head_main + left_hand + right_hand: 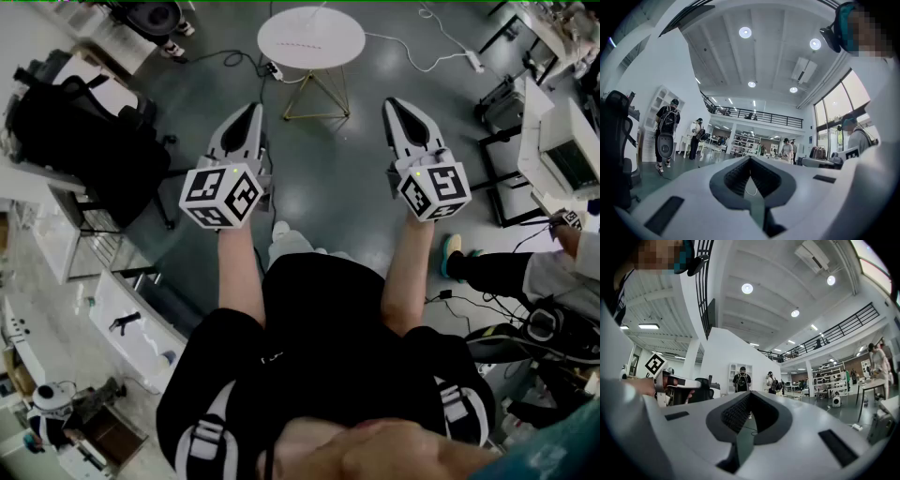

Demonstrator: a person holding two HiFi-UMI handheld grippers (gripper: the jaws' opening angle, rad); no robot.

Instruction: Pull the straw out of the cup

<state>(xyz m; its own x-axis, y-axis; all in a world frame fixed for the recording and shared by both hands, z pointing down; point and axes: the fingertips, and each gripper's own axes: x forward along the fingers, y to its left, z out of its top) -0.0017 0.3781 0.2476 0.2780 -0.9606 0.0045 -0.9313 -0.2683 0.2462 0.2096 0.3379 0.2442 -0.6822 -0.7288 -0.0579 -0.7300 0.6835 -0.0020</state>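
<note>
No cup and no straw shows in any view. In the head view I hold both grippers level over the grey floor, side by side in front of my body. My left gripper (253,109) has its jaws together with nothing between them, and its tips (750,158) meet in the left gripper view. My right gripper (397,103) is likewise shut and empty, its tips (751,393) closed in the right gripper view. A round white table (311,37) on a gold wire base stands ahead of both grippers, with only a faint line of small marks on its top.
A black chair with a bag (80,131) stands at the left, and white desks (562,150) at the right. A seated person (525,272) is at the right edge. White cables (422,52) run over the floor. Another person's hand holds a gripper (670,380) nearby.
</note>
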